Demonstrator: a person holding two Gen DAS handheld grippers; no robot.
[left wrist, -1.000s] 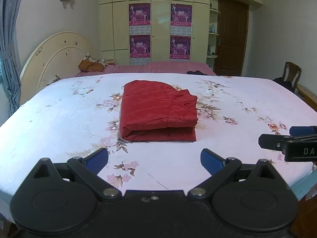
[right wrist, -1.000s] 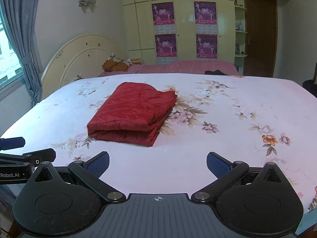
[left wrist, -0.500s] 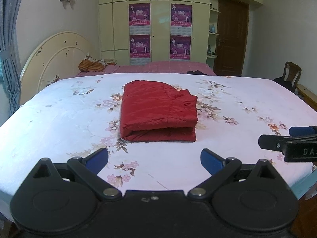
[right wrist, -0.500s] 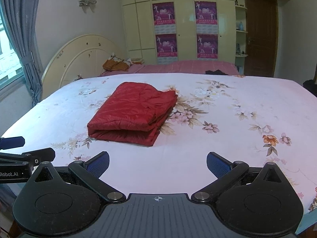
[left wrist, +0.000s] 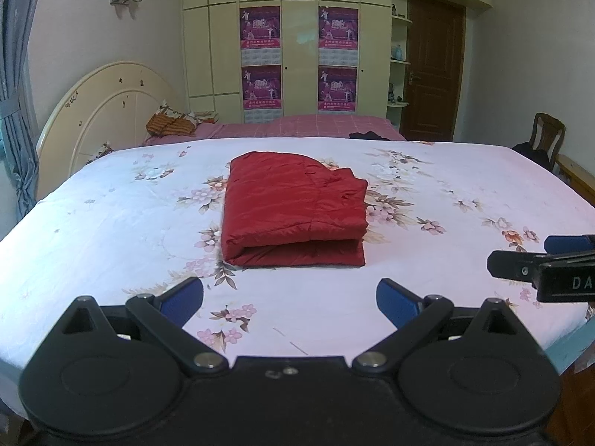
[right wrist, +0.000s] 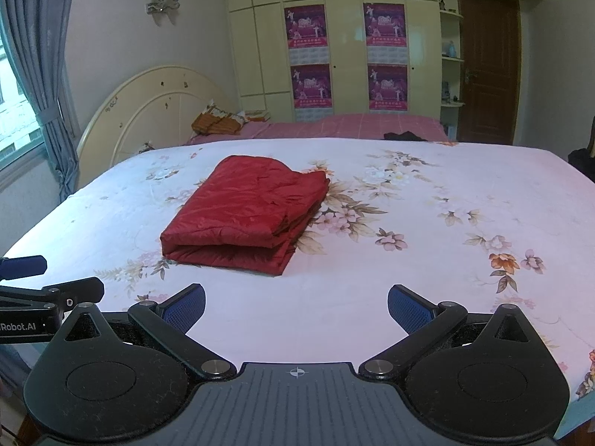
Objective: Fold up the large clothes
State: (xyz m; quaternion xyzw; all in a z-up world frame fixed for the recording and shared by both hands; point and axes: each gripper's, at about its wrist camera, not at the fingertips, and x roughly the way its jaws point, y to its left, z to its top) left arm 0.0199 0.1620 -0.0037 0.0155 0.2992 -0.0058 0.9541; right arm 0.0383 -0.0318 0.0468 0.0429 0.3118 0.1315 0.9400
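Observation:
A red quilted garment (left wrist: 293, 210) lies folded into a thick rectangle in the middle of the floral bedsheet (left wrist: 111, 215); the right wrist view has the same red garment (right wrist: 245, 210) left of centre. My left gripper (left wrist: 290, 299) hovers open over the bed's near edge, short of the garment, holding nothing. My right gripper (right wrist: 296, 306) is open too, empty, at the near edge. The right gripper (left wrist: 535, 256) also pokes in at the right of the left wrist view, and the left gripper (right wrist: 41, 278) at the left of the right wrist view.
A cream headboard (left wrist: 108, 111) stands at the left, with a curtain (left wrist: 16, 119) beside it. Behind the bed are a pink bed (left wrist: 308, 126), a wardrobe with posters (left wrist: 297, 55) and a brown door (left wrist: 433, 67). A wooden chair (left wrist: 544, 139) stands at the right.

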